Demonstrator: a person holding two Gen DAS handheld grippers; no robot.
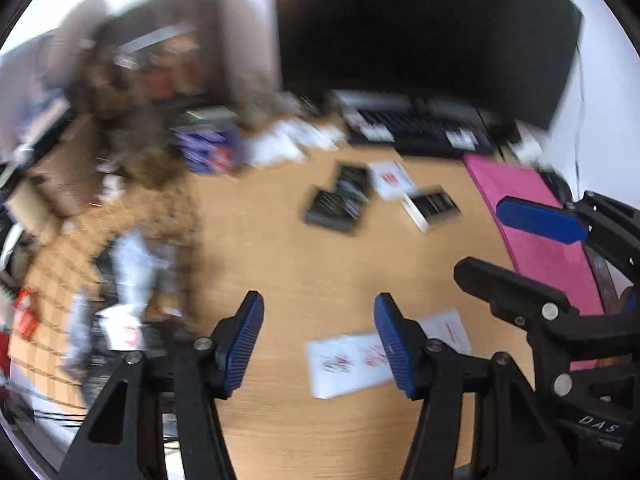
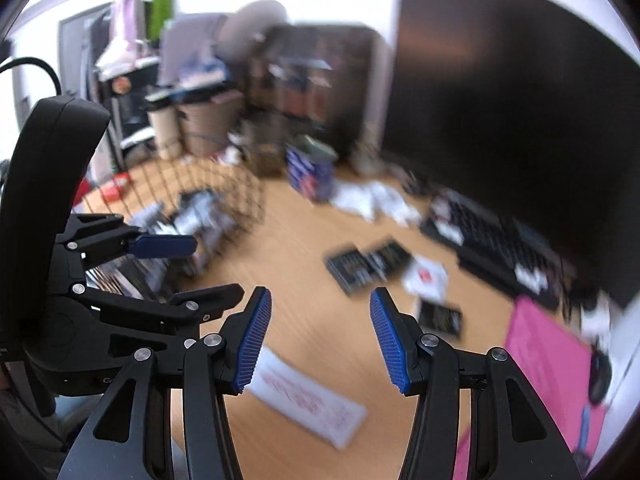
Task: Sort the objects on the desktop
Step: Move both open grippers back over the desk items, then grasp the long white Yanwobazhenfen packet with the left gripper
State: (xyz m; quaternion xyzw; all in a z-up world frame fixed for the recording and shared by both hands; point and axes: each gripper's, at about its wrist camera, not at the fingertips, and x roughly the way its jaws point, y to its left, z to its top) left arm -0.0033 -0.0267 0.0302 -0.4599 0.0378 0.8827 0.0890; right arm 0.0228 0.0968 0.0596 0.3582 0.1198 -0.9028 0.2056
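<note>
Motion blurs both views. My left gripper [image 1: 320, 304] is open over the wooden desk [image 1: 280, 248], nothing between its blue pads; a white packet with red print [image 1: 352, 364] lies below them. My right gripper [image 2: 320, 300] is also open and empty, above the same white packet [image 2: 308, 400]. Each gripper shows in the other's view: right gripper [image 1: 480, 236], left gripper [image 2: 218, 268]. Dark packets [image 1: 340, 200] [image 2: 368, 264] and a white card [image 1: 390, 178] [image 2: 426, 278] lie mid-desk. A wire basket [image 2: 224, 200] [image 1: 60, 280] holding several items stands to the left.
A black monitor [image 1: 420, 20] and keyboard [image 1: 420, 128] stand at the back. A pink mat [image 1: 532, 240] [image 2: 552, 364] with a mouse [image 2: 600, 376] lies to the right. A blue box [image 2: 310, 172] and white papers [image 2: 372, 200] lie behind the basket.
</note>
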